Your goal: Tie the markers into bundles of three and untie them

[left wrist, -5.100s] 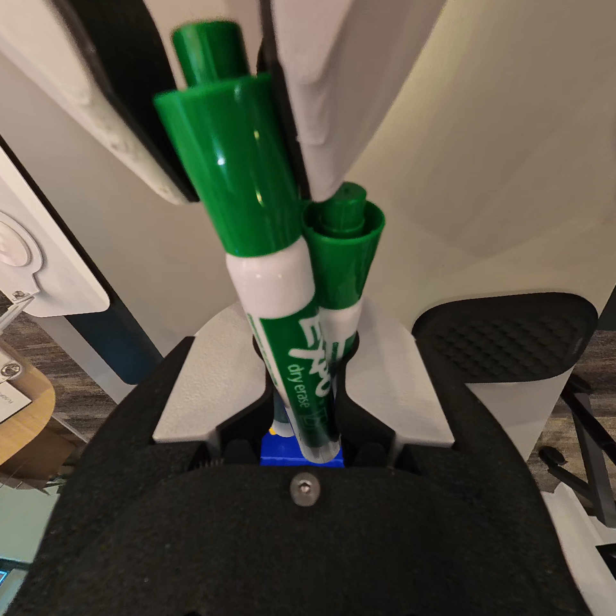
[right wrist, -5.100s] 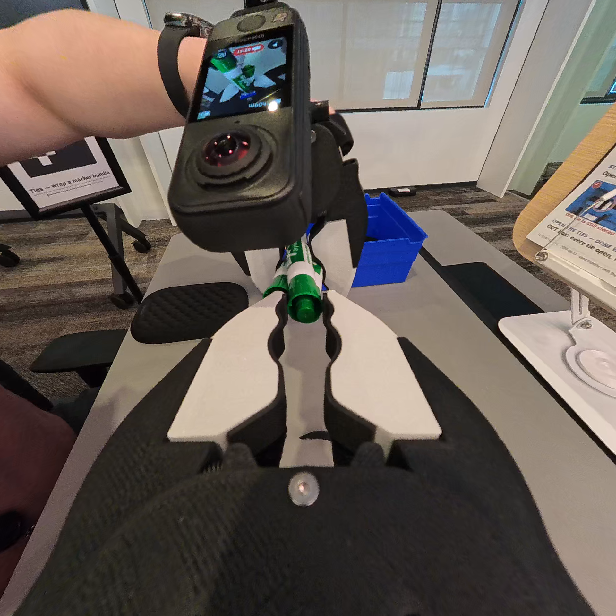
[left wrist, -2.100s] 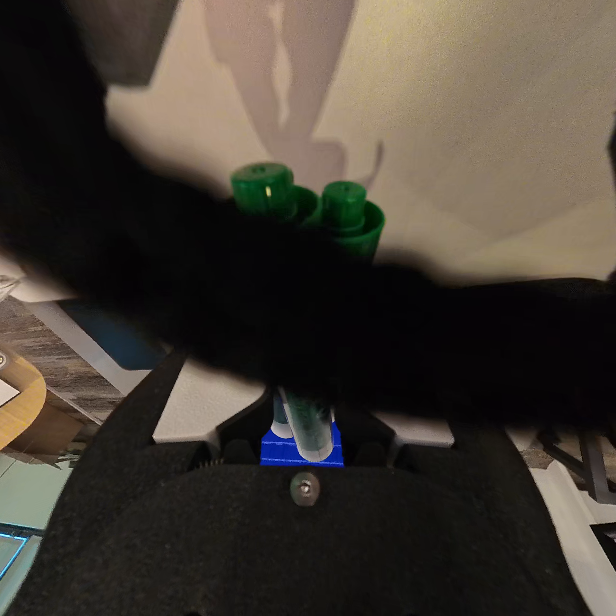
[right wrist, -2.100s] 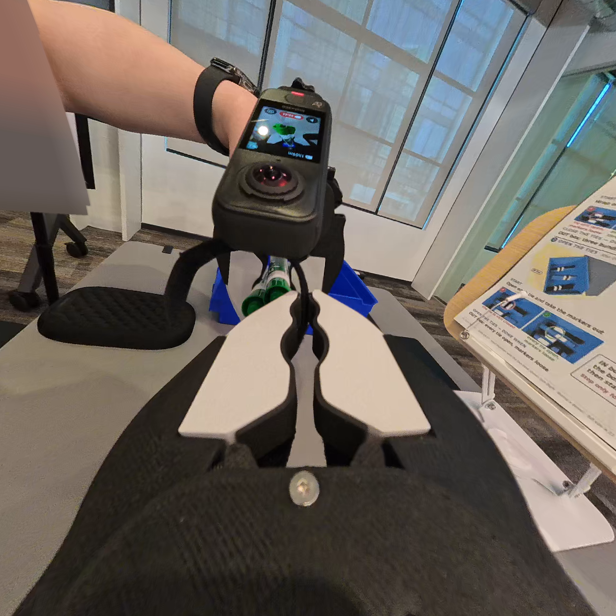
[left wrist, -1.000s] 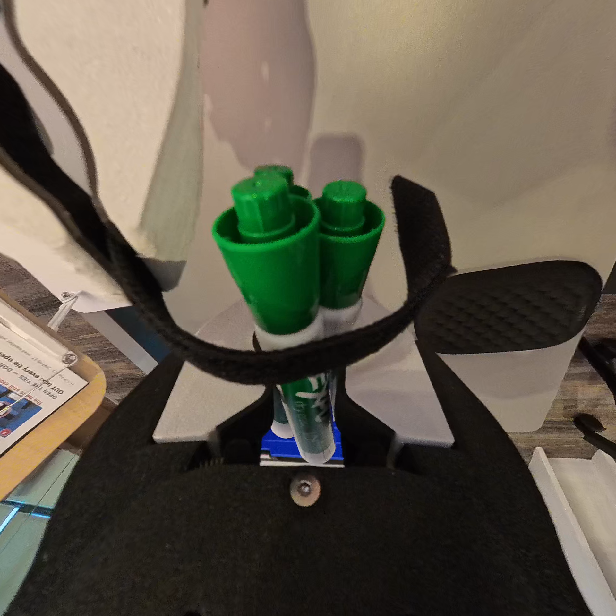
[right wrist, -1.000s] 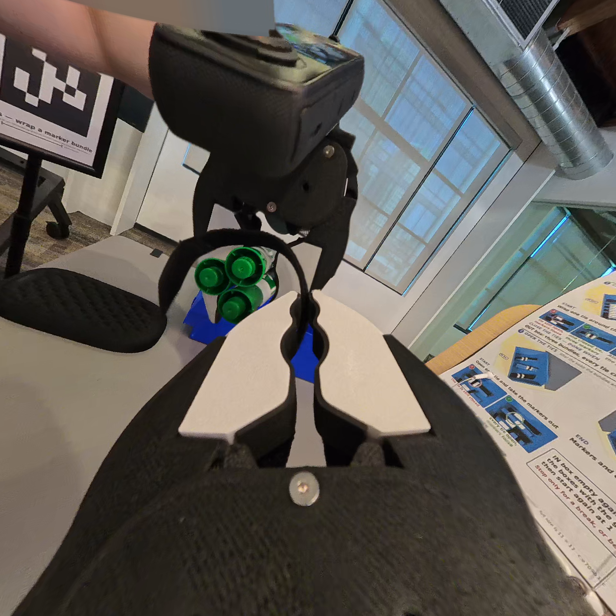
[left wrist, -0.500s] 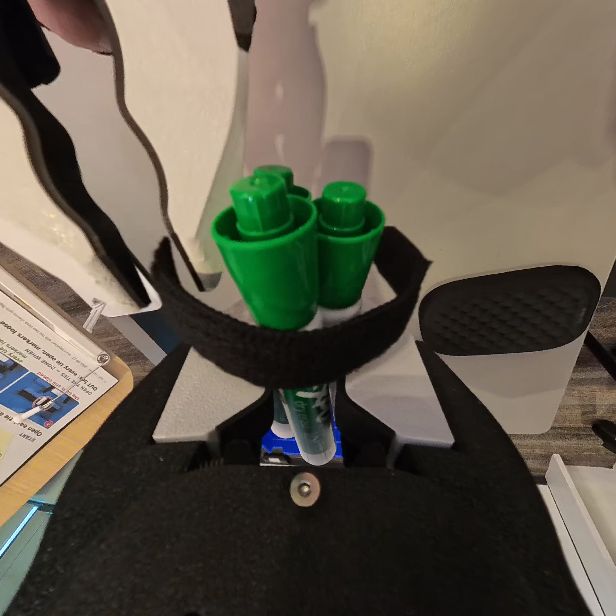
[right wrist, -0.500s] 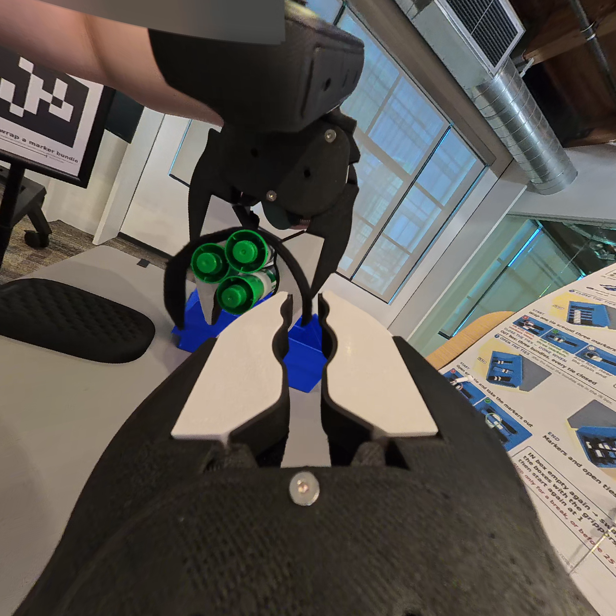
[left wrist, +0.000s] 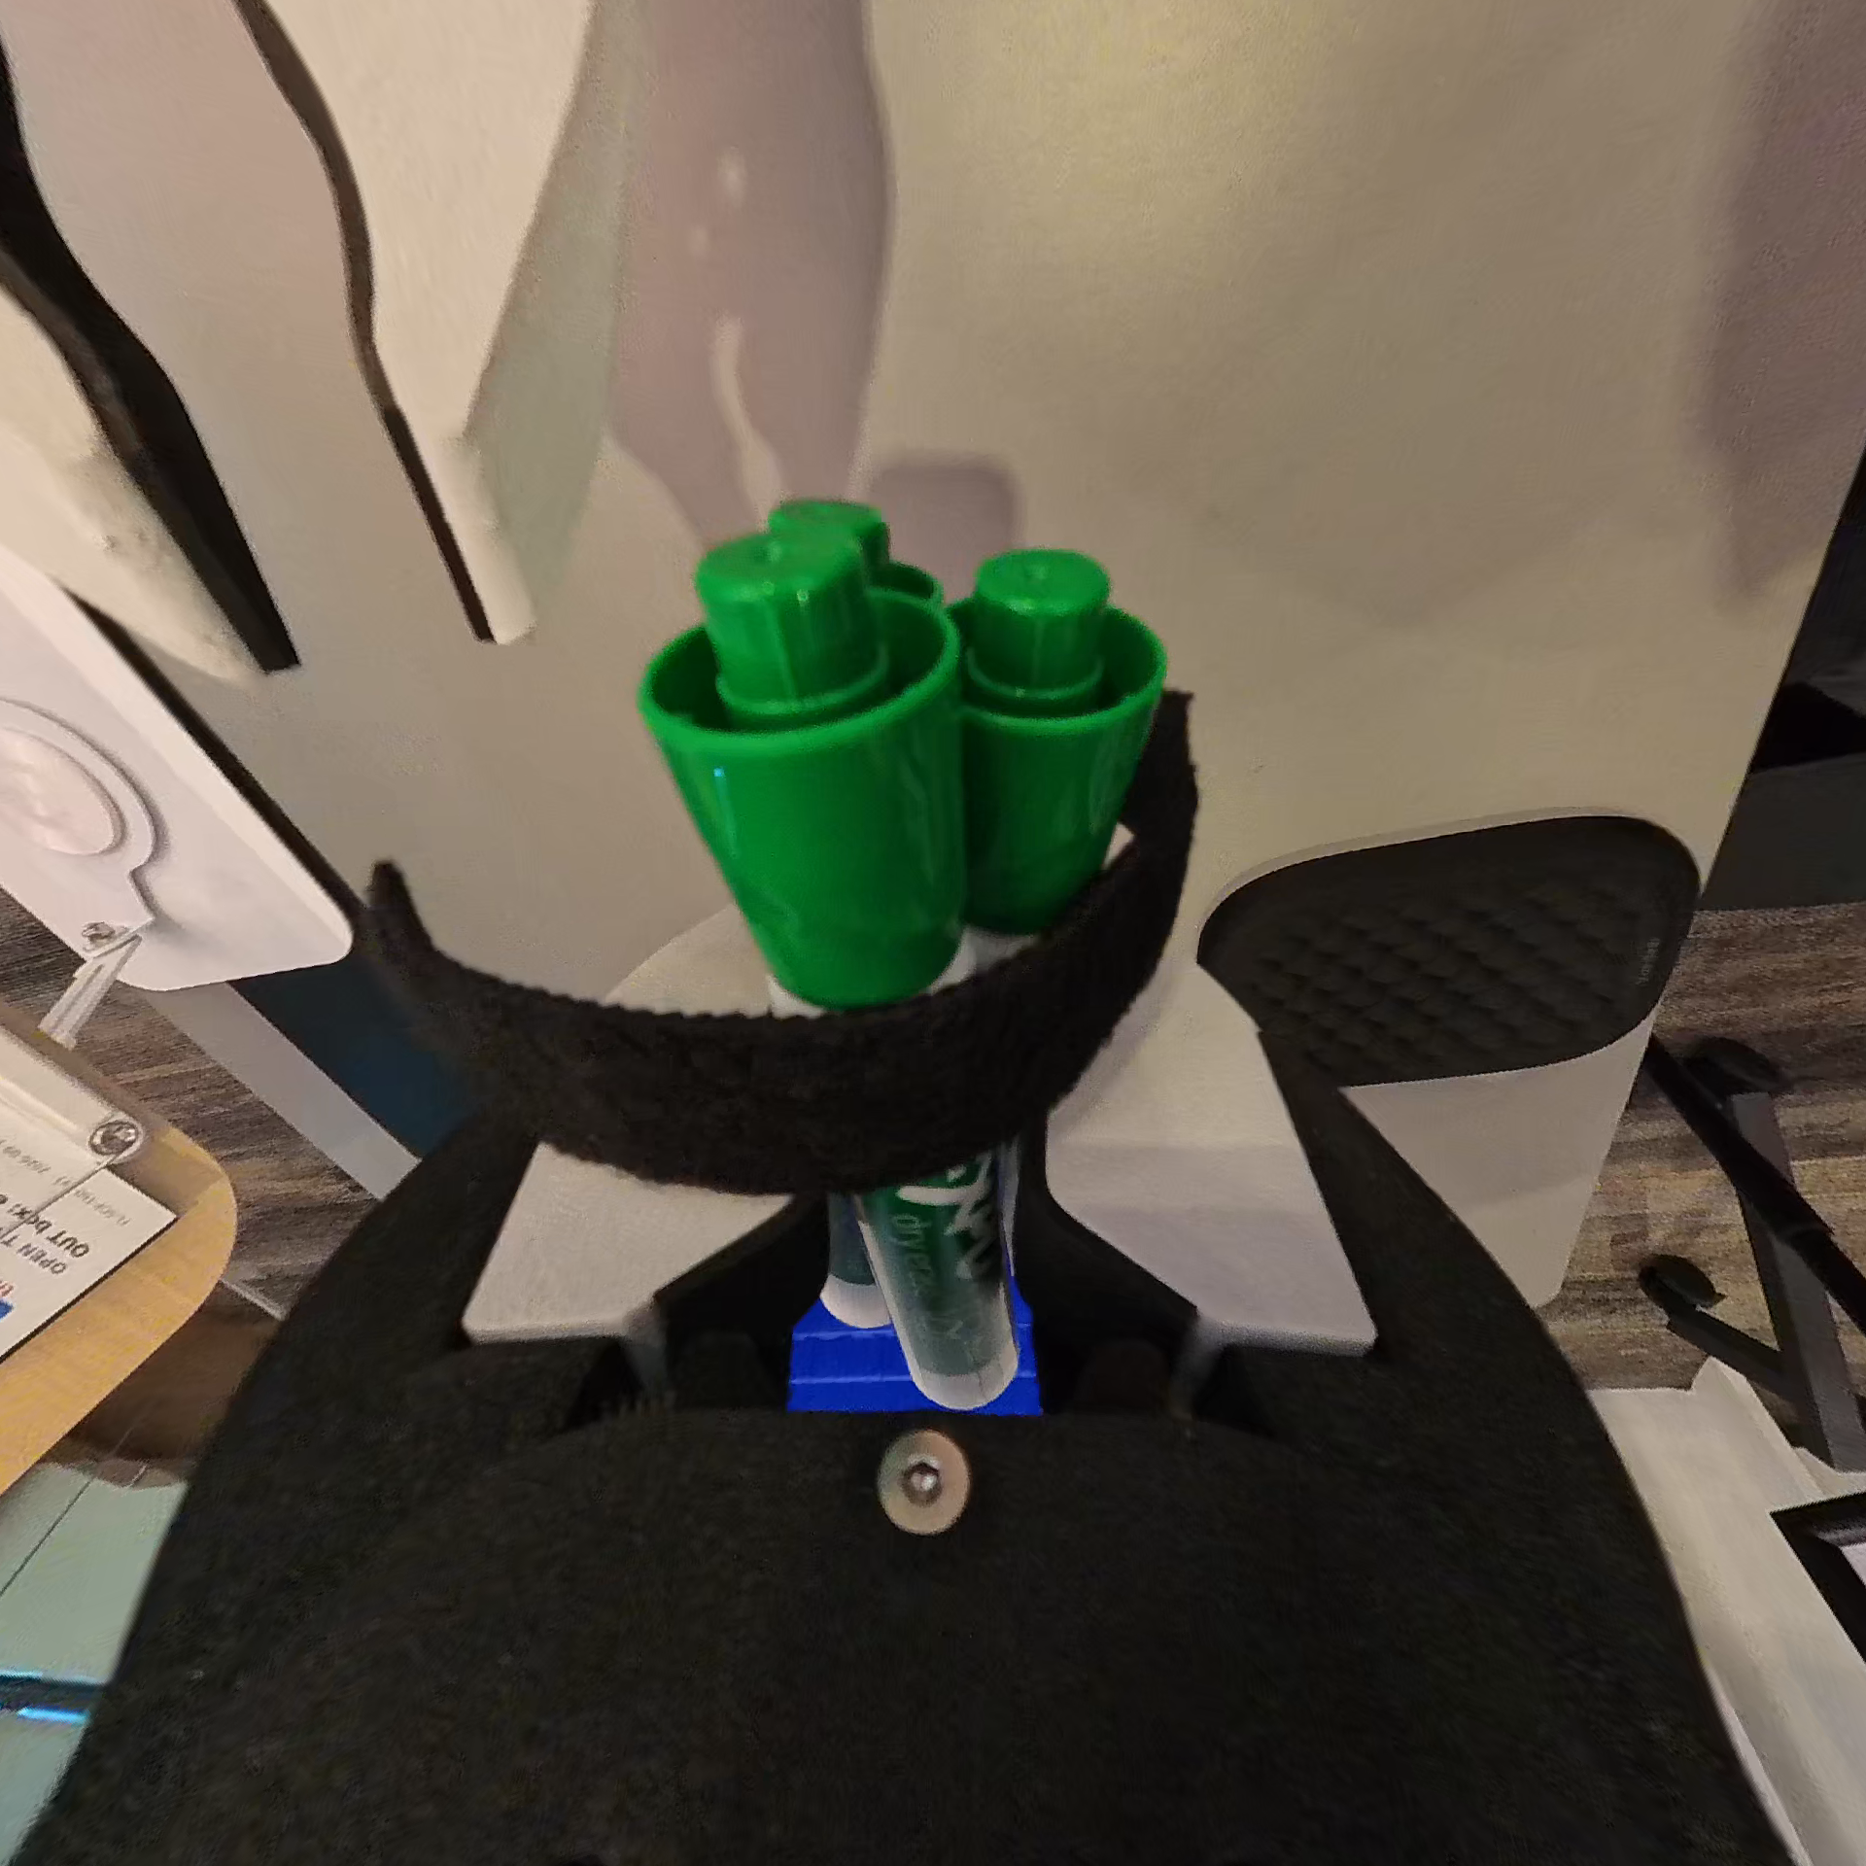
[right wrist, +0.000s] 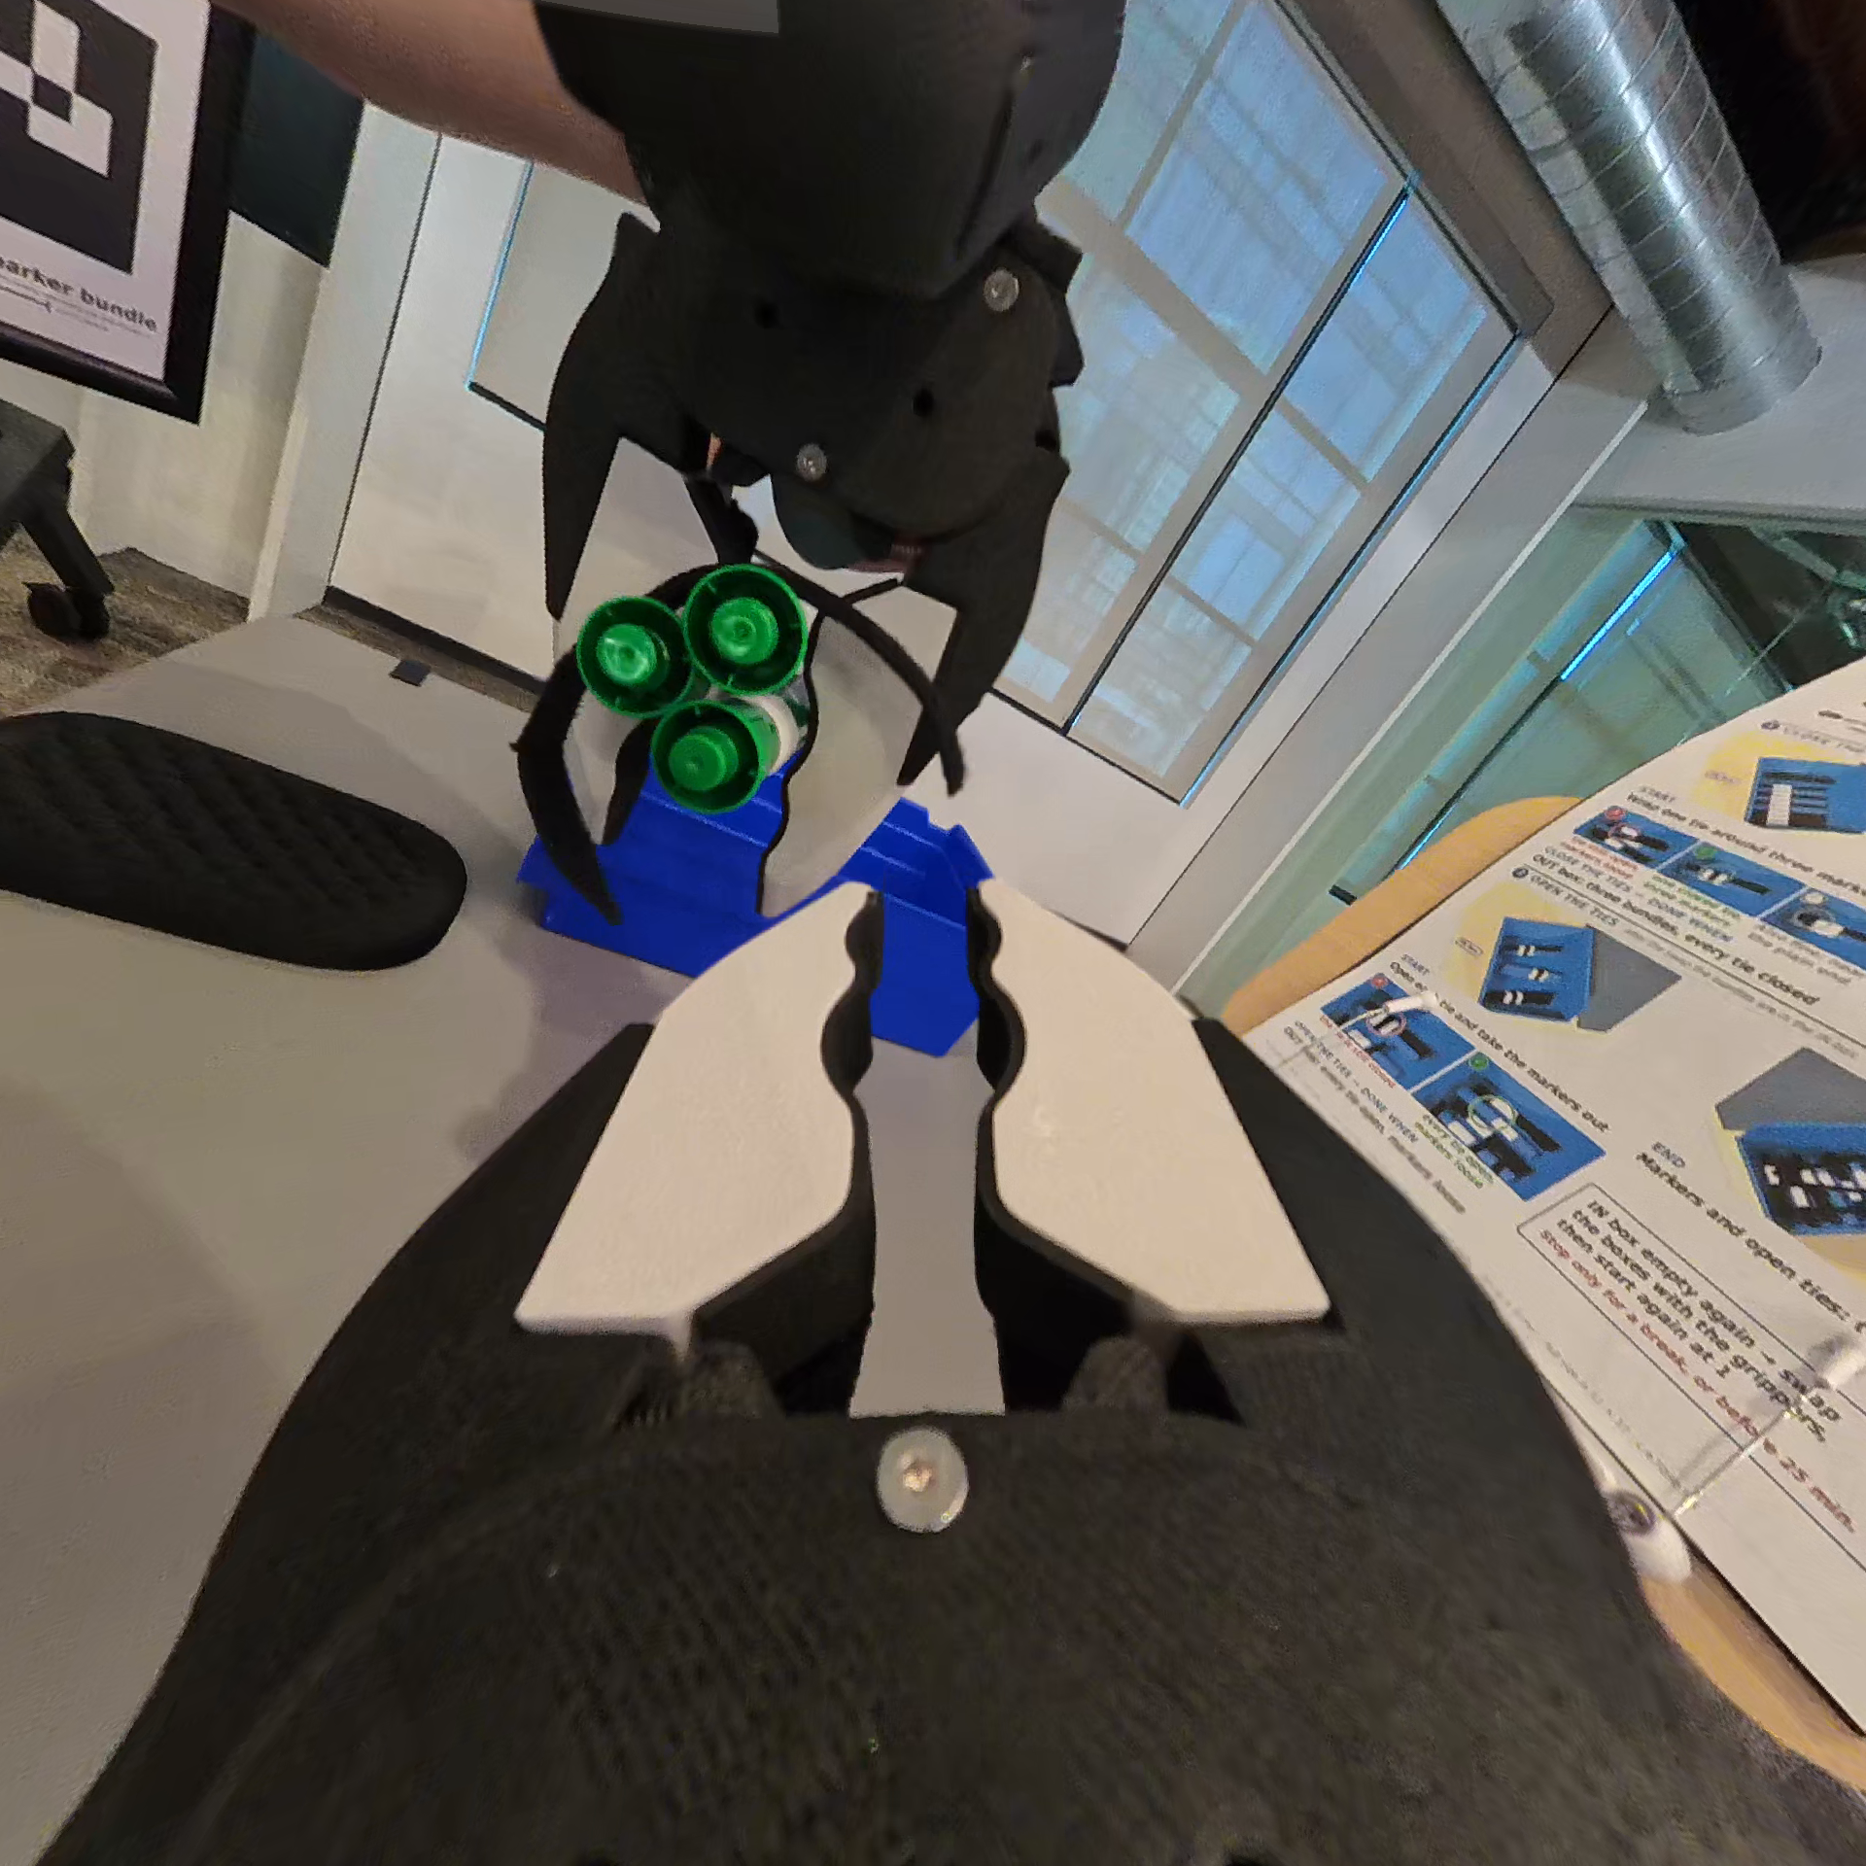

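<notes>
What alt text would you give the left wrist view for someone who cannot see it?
Three green markers stand clamped in the black left gripper, caps pointing away from the camera. A black strap loops loosely round them, ends unfastened, above a pale table.

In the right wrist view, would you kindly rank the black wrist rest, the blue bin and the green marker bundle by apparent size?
1. Black wrist rest
2. Blue bin, partly hidden, so its rank is unsure
3. Green marker bundle, seen end-on

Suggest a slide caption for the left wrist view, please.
Left claw clamps three green markers while a black strap loops loosely around them.
</notes>
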`<state>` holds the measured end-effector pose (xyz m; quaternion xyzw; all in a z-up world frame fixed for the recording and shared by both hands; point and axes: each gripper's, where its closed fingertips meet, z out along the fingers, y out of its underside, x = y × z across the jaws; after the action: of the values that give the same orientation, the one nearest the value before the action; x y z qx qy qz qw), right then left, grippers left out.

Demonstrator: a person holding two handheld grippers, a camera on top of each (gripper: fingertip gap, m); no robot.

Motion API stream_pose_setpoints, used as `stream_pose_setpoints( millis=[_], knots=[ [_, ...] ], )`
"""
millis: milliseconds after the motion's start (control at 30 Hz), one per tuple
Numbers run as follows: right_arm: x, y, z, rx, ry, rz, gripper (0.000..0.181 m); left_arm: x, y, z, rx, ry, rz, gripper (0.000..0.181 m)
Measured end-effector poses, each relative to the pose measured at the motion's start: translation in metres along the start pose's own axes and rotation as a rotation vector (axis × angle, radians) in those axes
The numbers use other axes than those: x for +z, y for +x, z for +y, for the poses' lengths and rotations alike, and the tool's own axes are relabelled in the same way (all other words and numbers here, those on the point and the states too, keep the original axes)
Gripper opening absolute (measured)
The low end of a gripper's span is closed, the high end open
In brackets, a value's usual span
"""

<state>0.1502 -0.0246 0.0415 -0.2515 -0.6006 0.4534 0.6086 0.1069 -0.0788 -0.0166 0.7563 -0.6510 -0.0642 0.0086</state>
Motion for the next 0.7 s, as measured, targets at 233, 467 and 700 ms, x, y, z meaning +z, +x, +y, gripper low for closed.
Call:
stream_pose_setpoints(
  millis=[233,467,700],
  knots=[
    [-0.012,-0.007,0.012,0.004,-0.077,-0.019,0.019,0.009,0.002,0.004,-0.020,0.012,0.049,0.040],
    [-0.028,-0.045,0.013,0.192,-0.072,-0.122,0.029,0.024,0.008,0.007,-0.029,0.019,0.099,0.041],
    [-0.028,-0.066,0.037,0.225,-0.174,-0.195,0.029,0.030,0.008,0.010,-0.028,0.013,0.102,0.041]
  ],
)
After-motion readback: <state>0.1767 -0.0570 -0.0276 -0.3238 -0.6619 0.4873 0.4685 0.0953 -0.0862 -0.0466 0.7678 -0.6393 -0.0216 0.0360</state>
